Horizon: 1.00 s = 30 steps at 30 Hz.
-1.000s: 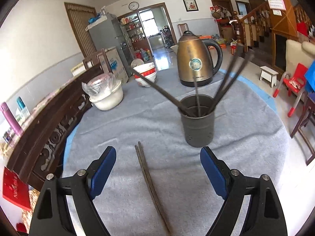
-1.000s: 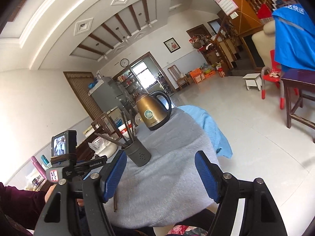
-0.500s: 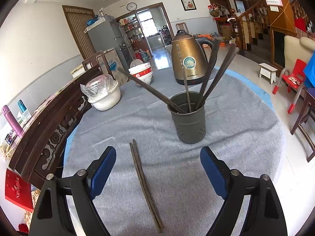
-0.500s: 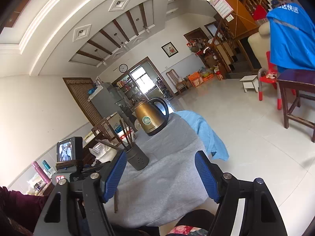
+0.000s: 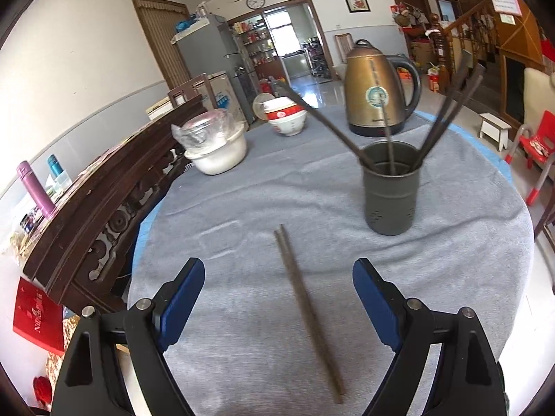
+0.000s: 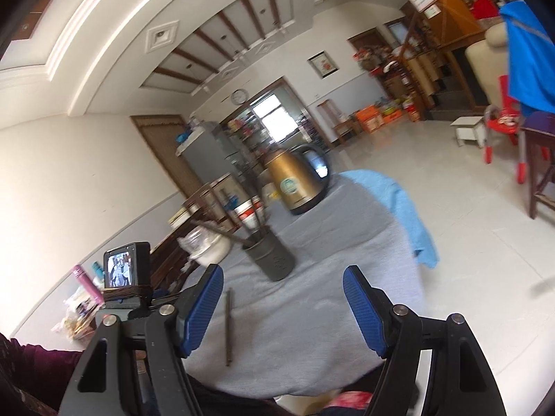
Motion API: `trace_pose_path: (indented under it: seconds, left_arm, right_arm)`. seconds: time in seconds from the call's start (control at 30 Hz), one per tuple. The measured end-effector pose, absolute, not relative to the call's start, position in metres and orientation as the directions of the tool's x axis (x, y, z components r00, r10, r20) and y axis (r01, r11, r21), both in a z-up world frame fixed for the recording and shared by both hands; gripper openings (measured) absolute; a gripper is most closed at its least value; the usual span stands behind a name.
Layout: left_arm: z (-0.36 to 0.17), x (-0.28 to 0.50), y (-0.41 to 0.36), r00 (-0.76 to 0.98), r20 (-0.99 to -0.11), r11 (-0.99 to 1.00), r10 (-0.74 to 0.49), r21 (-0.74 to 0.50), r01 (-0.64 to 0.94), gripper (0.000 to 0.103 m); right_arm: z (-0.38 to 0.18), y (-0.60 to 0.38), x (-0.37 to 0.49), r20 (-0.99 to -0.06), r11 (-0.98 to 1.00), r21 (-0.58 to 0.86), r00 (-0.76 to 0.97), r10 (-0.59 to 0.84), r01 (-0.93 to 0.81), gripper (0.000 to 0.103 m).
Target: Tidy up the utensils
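Observation:
A pair of brown chopsticks (image 5: pixel 305 305) lies side by side on the grey table cloth (image 5: pixel 242 208), running away from me between the blue pads of my left gripper (image 5: pixel 277 306). That gripper is open and hovers above the pair without touching it. Behind and to the right stands a dark grey utensil holder (image 5: pixel 390 190) with several dark chopsticks (image 5: pixel 451 114) leaning out of it. In the right wrist view the same pair of chopsticks (image 6: pixel 228 326) and holder (image 6: pixel 272 258) appear, and my right gripper (image 6: pixel 282 306) is open and empty, near the table's front edge.
A bronze electric kettle (image 5: pixel 373 90) stands at the back. A red and white bowl (image 5: pixel 286 118) and a white pot (image 5: pixel 218 152) with plastic over it sit at the back left. A carved dark wooden bench (image 5: pixel 104 201) runs along the table's left side.
The left gripper has drawn back toward the table's near edge, so the whole pair of chopsticks shows and the holder sits further right. The right gripper's view has tilted down toward the table.

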<state>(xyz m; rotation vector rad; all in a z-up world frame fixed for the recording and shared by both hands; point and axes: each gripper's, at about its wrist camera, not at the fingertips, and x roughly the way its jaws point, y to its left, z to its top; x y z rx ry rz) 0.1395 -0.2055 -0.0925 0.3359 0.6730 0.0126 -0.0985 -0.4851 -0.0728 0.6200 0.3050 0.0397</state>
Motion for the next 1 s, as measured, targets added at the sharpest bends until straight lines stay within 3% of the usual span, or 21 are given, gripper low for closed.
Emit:
trace_pose_path:
  seconds: [0.23, 0.5, 0.77, 1.0]
  left_arm:
    - [-0.081, 0.123, -0.158, 0.801, -0.579, 0.952, 0.154, 0.303, 0.035, 0.087]
    - [-0.079, 0.108, -0.085, 0.783, -0.595, 0.951, 0.183, 0.310, 0.014, 0.088]
    - [-0.093, 0.152, -0.036, 0.723, -0.682, 0.980, 0.114, 0.195, 0.029, 0.088]
    - [-0.114, 0.190, -0.004, 0.690, -0.724, 0.996, 0.008, 0.068, 0.059, 0.088]
  right_arm:
    - [-0.078, -0.441, -0.044, -0.282, 0.815, 0.573, 0.915, 0.289, -0.081, 0.075]
    - [-0.096, -0.403, 0.022, -0.389, 0.813, 0.574, 0.840, 0.378, -0.100, 0.073]
    - [-0.102, -0.342, 0.100, -0.588, 0.896, 0.435, 0.725, 0.359, -0.091, 0.042]
    - [-0.125, -0.281, 0.192, -0.743, 0.935, 0.344, 0.582, 0.330, -0.090, 0.035]
